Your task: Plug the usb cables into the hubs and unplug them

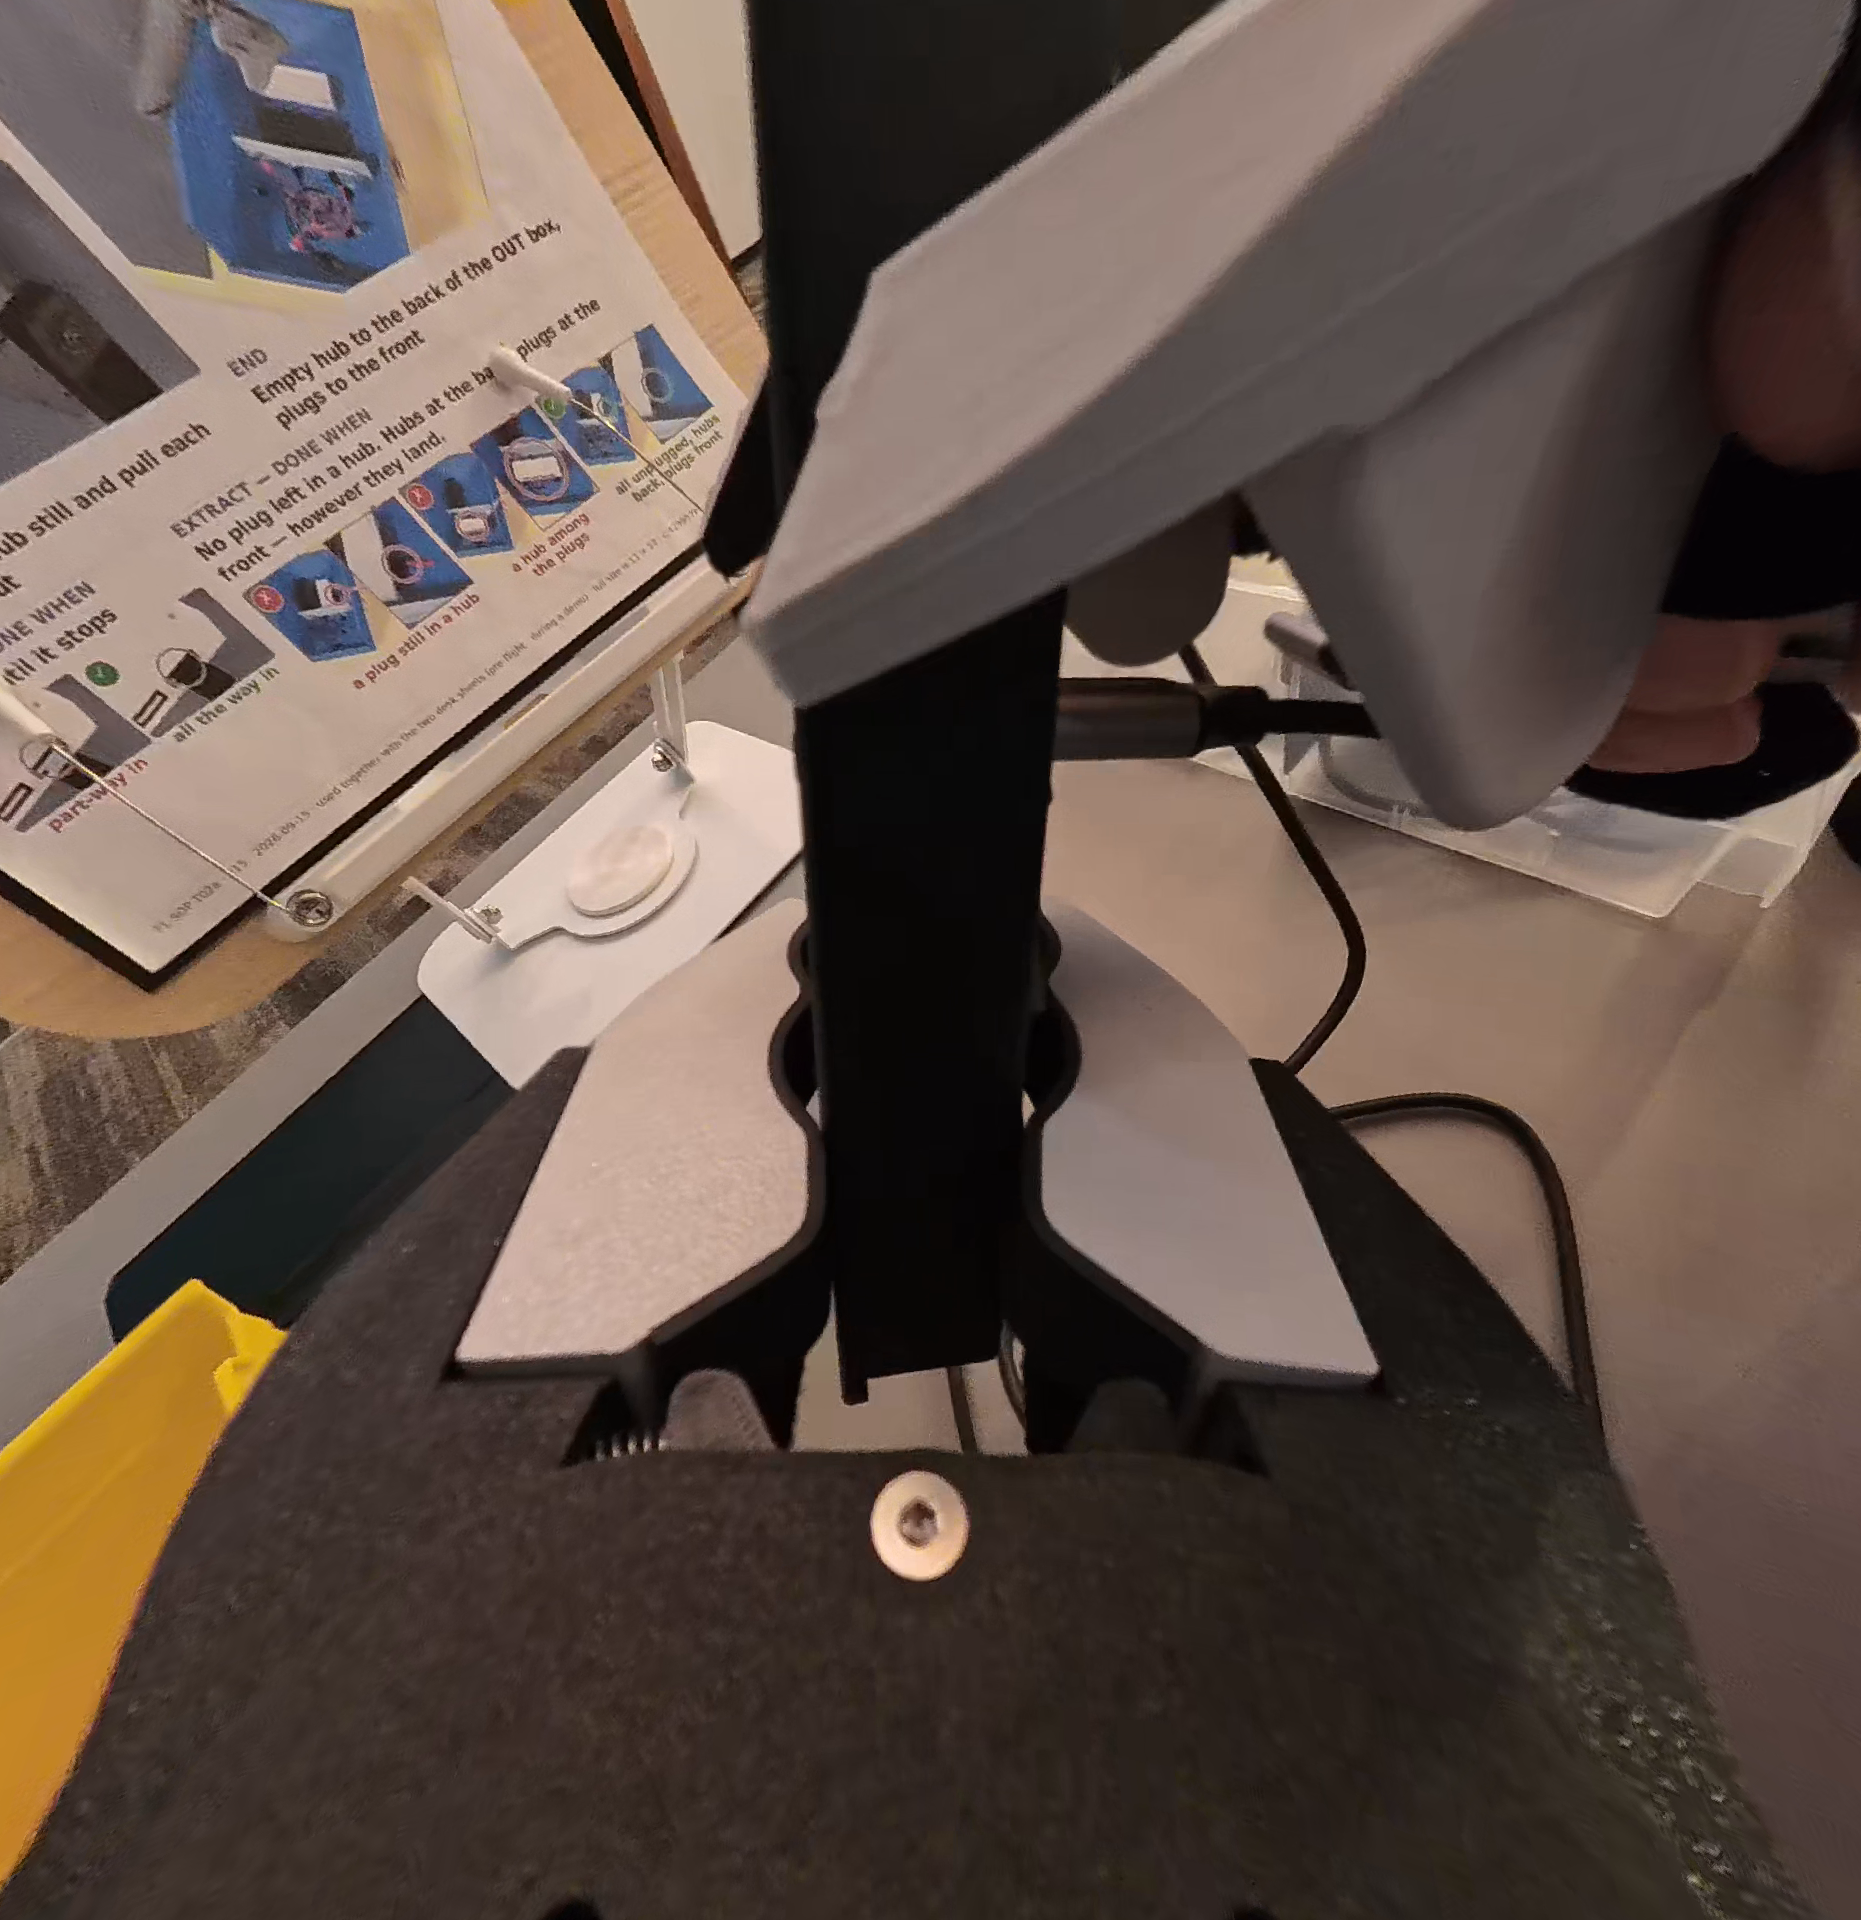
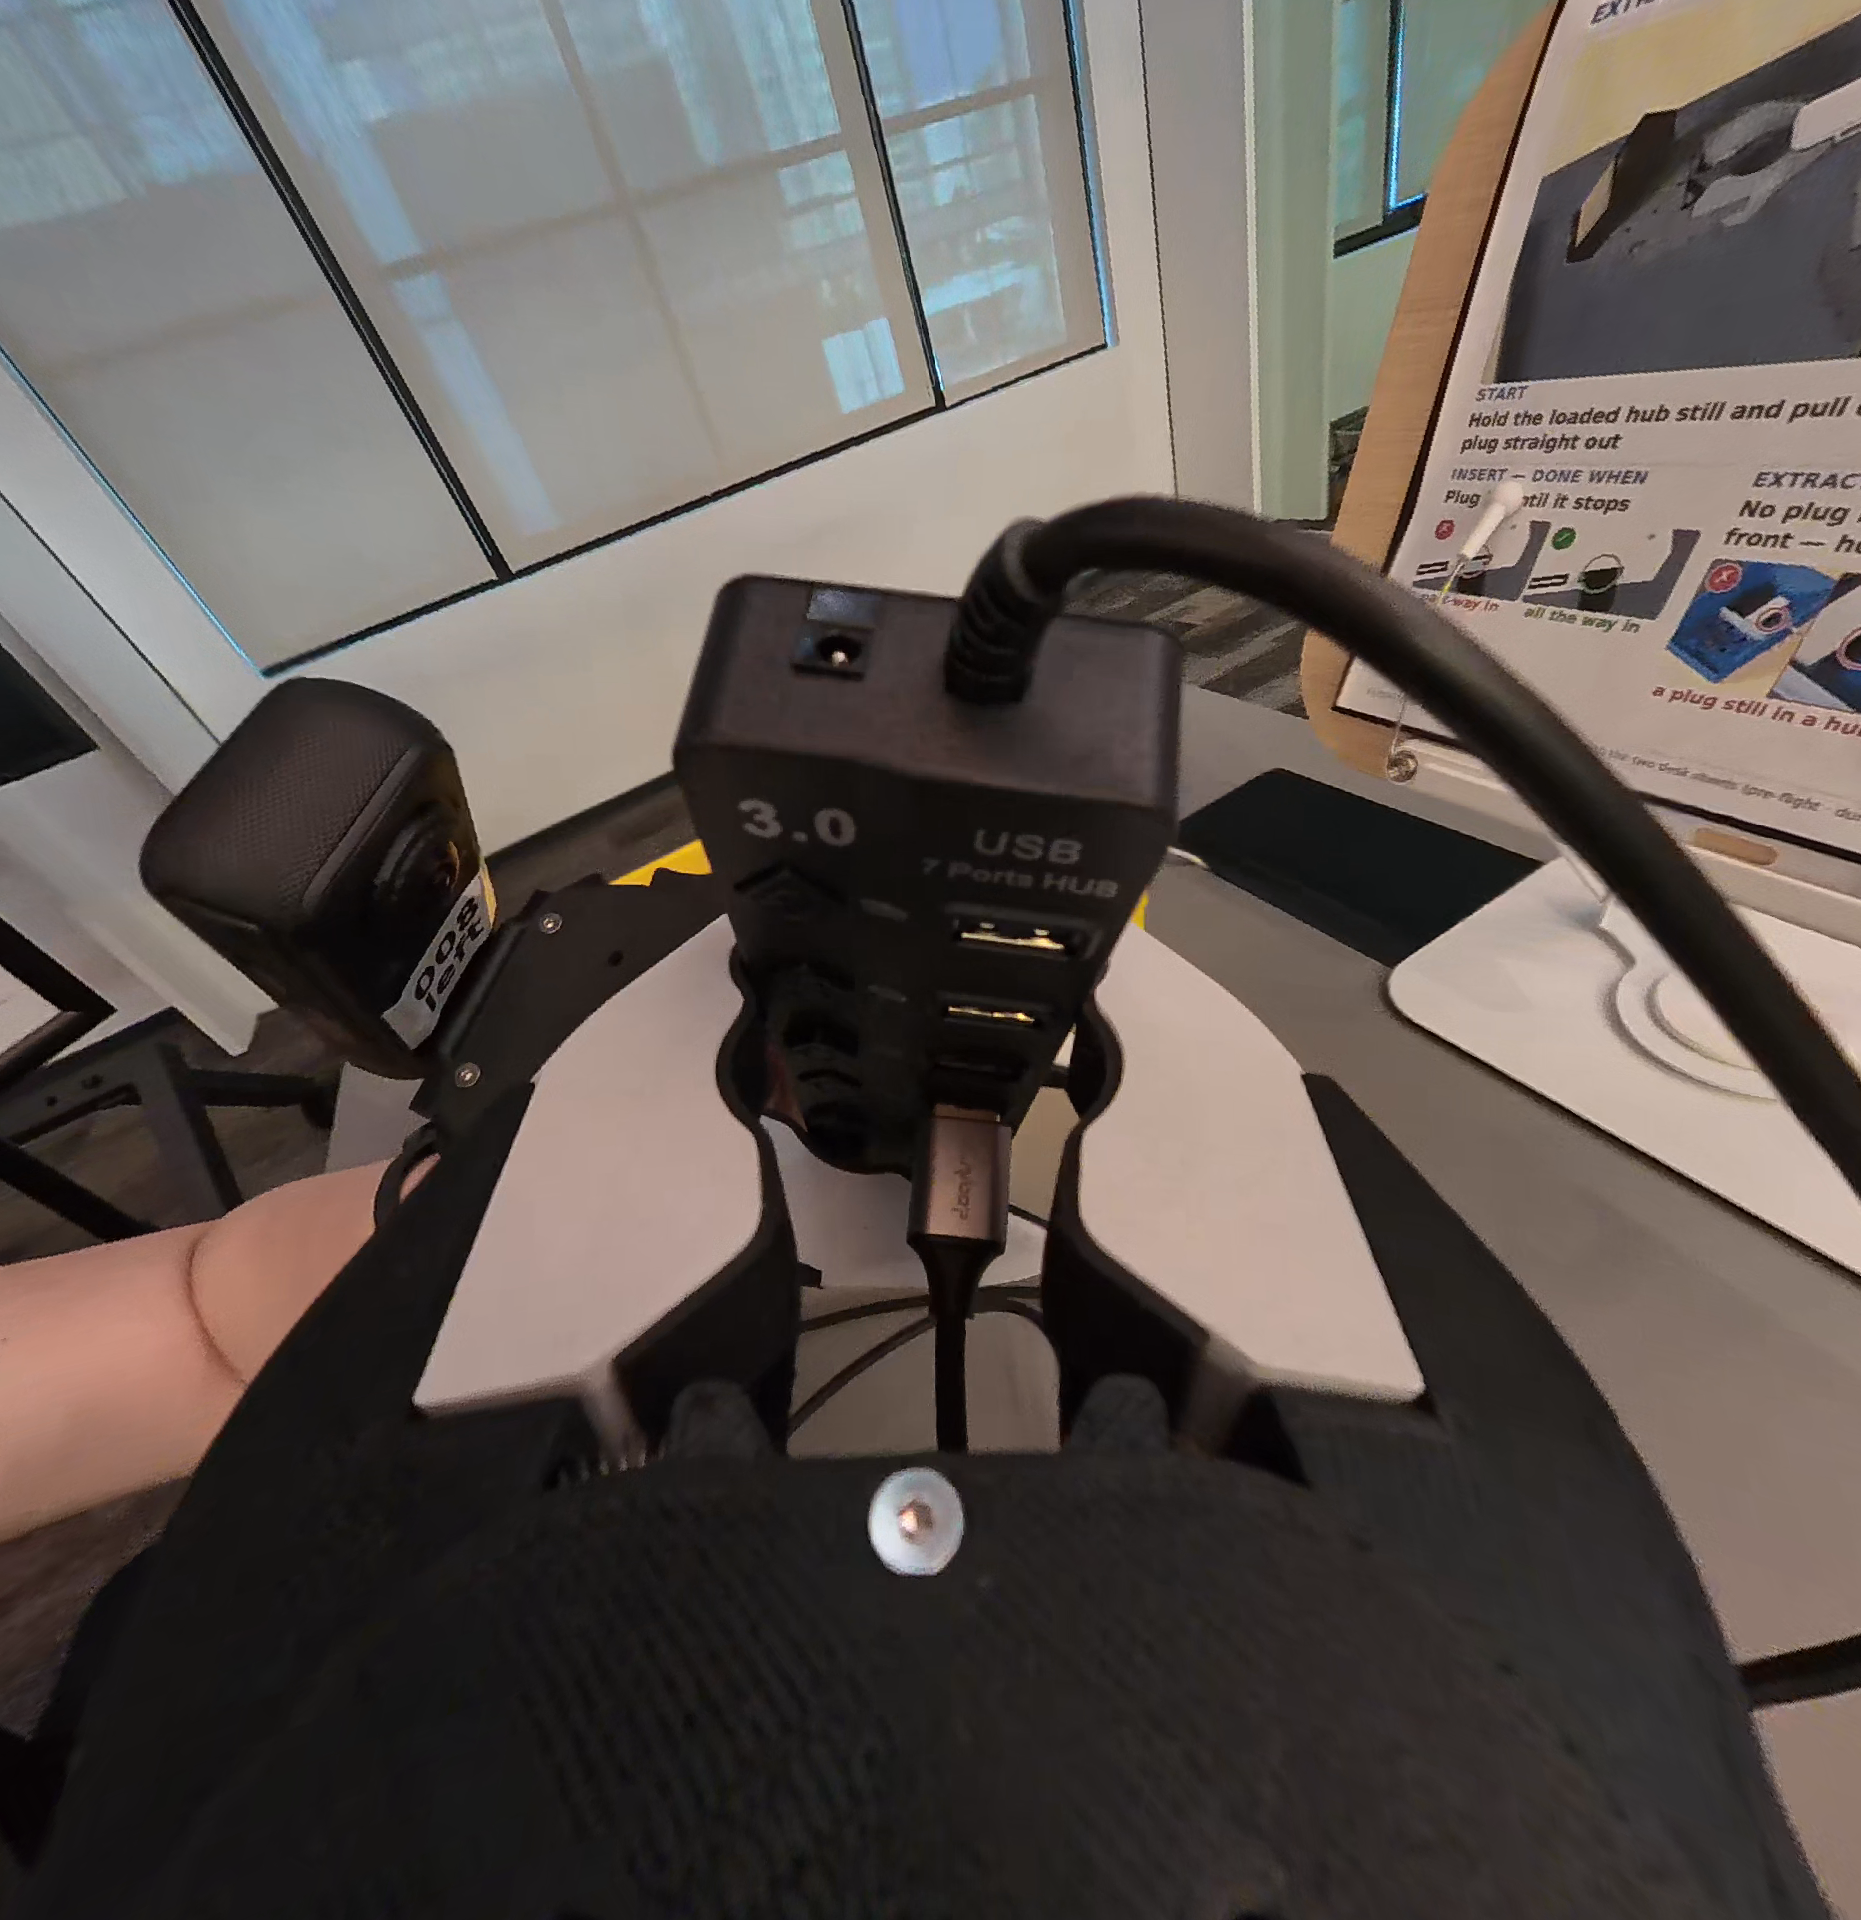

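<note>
My left gripper (image 1: 921, 997) is shut on a black USB hub (image 1: 926, 727), held upright and seen edge-on. In the right wrist view the hub (image 2: 926, 769) faces me with its row of ports, and its thick black cable (image 2: 1425, 675) arcs off to the right. A grey metal USB plug (image 2: 957, 1184) sits in one of the lower ports. My right gripper (image 2: 921, 1049) straddles this plug with its jaws apart, a gap showing on each side. The plug (image 1: 1134, 717) enters the hub from the right in the left wrist view, under the right gripper's white fingers (image 1: 1144, 613).
An instruction sheet on a wooden board (image 1: 282, 468) stands on a white base (image 1: 614, 935) at the back left. A yellow bin (image 1: 74, 1507) is at the near left. A clear plastic tray (image 1: 1528, 831) and loose black cables (image 1: 1528, 1195) lie on the grey table. The left gripper's tips are roughly 8 cm from the right gripper's.
</note>
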Available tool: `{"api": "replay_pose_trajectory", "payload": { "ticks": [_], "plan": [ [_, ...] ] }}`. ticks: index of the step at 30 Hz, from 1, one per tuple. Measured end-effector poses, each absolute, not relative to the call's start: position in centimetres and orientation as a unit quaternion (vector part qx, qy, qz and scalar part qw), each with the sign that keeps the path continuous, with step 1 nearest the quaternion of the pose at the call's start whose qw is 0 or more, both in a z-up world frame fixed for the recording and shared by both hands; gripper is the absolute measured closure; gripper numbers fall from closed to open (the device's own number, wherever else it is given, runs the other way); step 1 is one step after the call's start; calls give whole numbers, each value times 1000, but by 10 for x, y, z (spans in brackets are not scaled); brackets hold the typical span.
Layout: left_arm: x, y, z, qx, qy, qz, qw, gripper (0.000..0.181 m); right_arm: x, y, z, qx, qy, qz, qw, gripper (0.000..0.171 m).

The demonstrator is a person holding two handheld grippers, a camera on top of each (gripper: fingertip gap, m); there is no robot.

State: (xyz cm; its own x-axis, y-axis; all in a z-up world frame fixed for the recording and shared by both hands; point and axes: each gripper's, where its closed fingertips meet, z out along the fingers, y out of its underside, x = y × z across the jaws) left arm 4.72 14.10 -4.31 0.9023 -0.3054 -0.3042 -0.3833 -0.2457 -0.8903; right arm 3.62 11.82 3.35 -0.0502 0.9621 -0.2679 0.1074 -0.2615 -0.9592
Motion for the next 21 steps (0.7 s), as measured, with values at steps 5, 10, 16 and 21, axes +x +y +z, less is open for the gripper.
{"api": "replay_pose_trajectory", "payload": {
  "ticks": [5,10,16,21],
  "plan": [
    [46,137,-34,-789,203,19,579,150,40,126,37,-572,-465,534,413,116],
    [40,138,-35,-782,221,72,578,156,40,125,36,-576,-468,525,417,116],
    [36,137,-25,-765,207,62,607,155,41,119,45,-561,-463,545,418,112],
    [23,135,-9,-752,158,4,640,155,57,106,67,-543,-483,536,429,111]
  ]
}}
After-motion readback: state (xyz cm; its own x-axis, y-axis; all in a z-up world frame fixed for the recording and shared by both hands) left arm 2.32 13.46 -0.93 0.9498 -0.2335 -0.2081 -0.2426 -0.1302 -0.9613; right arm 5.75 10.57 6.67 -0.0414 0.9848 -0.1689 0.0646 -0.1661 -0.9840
